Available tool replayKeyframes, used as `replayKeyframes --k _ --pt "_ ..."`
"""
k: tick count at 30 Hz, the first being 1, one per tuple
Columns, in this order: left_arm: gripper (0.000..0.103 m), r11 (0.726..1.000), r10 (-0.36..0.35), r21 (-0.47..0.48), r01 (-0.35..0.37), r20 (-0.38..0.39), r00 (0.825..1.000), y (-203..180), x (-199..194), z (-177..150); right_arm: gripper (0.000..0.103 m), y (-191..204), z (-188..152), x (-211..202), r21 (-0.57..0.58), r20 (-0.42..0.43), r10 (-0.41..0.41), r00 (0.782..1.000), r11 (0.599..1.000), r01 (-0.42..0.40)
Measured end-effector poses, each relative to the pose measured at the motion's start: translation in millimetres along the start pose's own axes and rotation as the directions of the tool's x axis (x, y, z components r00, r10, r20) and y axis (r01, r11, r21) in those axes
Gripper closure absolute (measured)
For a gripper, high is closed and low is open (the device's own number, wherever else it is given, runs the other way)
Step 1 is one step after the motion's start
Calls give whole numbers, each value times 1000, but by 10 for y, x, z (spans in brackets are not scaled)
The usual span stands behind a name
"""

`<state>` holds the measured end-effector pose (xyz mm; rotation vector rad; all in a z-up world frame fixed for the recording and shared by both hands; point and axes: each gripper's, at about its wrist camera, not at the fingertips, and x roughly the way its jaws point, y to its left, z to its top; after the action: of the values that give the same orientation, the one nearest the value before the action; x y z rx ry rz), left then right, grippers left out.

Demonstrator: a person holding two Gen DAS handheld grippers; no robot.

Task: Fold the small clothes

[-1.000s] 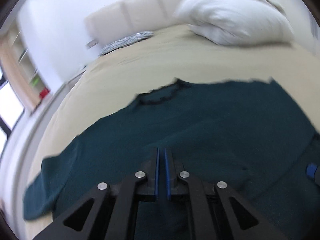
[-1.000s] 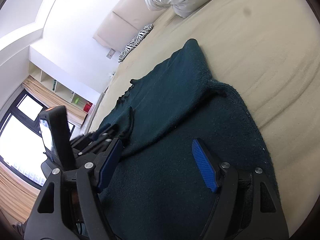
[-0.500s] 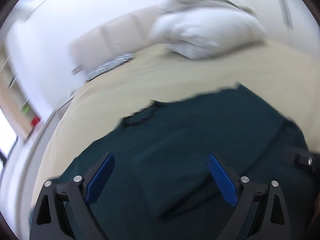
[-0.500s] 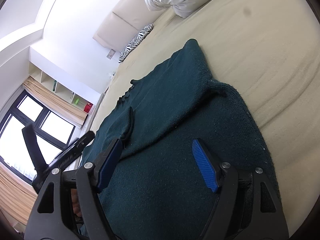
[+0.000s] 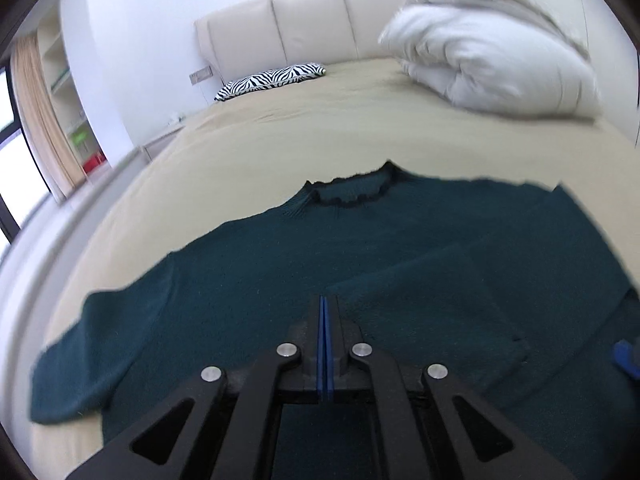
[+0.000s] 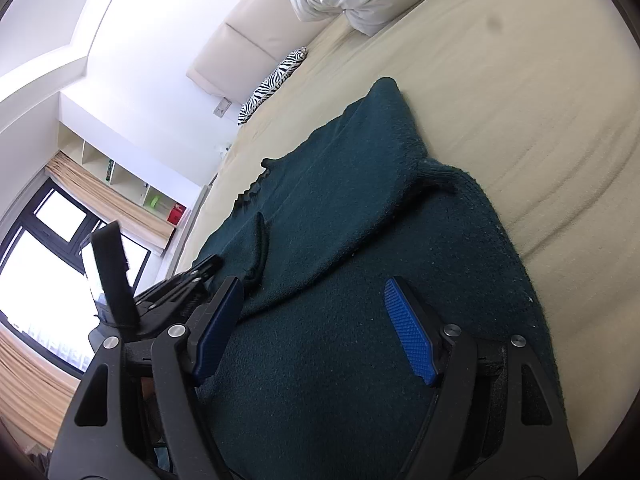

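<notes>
A dark teal knit sweater point(image 5: 360, 248) lies flat on the beige bed, collar away from me. Its right sleeve is folded in across the body point(image 5: 440, 292); its left sleeve point(image 5: 92, 340) stretches out to the left. My left gripper point(image 5: 323, 312) is shut with nothing between its blue pads, just above the sweater's lower middle. In the right wrist view the sweater point(image 6: 340, 240) fills the centre, and my right gripper point(image 6: 312, 336) is open and empty over its lower right part. The left gripper point(image 6: 180, 284) shows there at the left.
A white duvet point(image 5: 488, 60) is piled at the bed's far right. A zebra-print pillow point(image 5: 272, 80) lies by the cream headboard point(image 5: 288, 28). Bare beige sheet point(image 6: 520, 100) runs to the right of the sweater. Shelves and a window stand at the left.
My left gripper opened half a second ago and is now shut again, having swung back toward the sweater's middle. The right gripper has stayed still and open.
</notes>
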<state>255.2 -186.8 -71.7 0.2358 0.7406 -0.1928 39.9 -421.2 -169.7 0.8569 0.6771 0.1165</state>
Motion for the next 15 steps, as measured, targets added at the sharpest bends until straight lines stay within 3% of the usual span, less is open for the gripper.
replayKeyframes --k 1,2,3,4,6,8,9,10,11,12,13,15 --pt "101 999 -21 40 21 16 1000 -55 -67 -17 31 2 0 1 0 0 0 1000 1000 0" --pt "98 989 -22 146 17 33 999 -234 -128 -41 31 0 1 1 0 0 0 1000 1000 0" --pt "75 978 -29 208 20 38 999 -371 -175 -64 31 1 0 2 0 0 -1 1000 1000 1" --pt "36 959 -40 282 23 52 998 -556 -217 -102 31 2 1 3 0 0 -1 1000 1000 1" --pt "8 932 -10 360 -33 119 993 -788 -295 -159 30 4 4 8 0 0 -2 1000 1000 2" --pt "12 895 36 439 -80 107 994 -991 -212 -207 30 2 3 9 0 1 -1 1000 1000 1" --pt "23 875 49 477 -80 77 996 -1081 -106 -231 30 -2 4 11 1 1 1 1000 1000 -1" --pt "36 876 48 476 -72 63 997 -1093 -47 -220 30 -5 6 13 2 2 3 1000 1000 -3" --pt "47 885 53 460 -72 53 997 -1080 -27 -188 30 -8 7 16 2 2 3 1000 1000 -3" --pt "76 905 54 421 -59 24 998 -1025 14 -133 30 -8 9 22 2 1 2 1000 1000 -2" --pt "88 922 45 385 -41 -2 999 -965 -5 -100 30 -5 11 27 0 0 0 1000 1000 0" --pt "90 954 9 299 -3 -16 1000 -804 -21 -52 30 -6 14 29 0 0 1 1000 1000 -1"
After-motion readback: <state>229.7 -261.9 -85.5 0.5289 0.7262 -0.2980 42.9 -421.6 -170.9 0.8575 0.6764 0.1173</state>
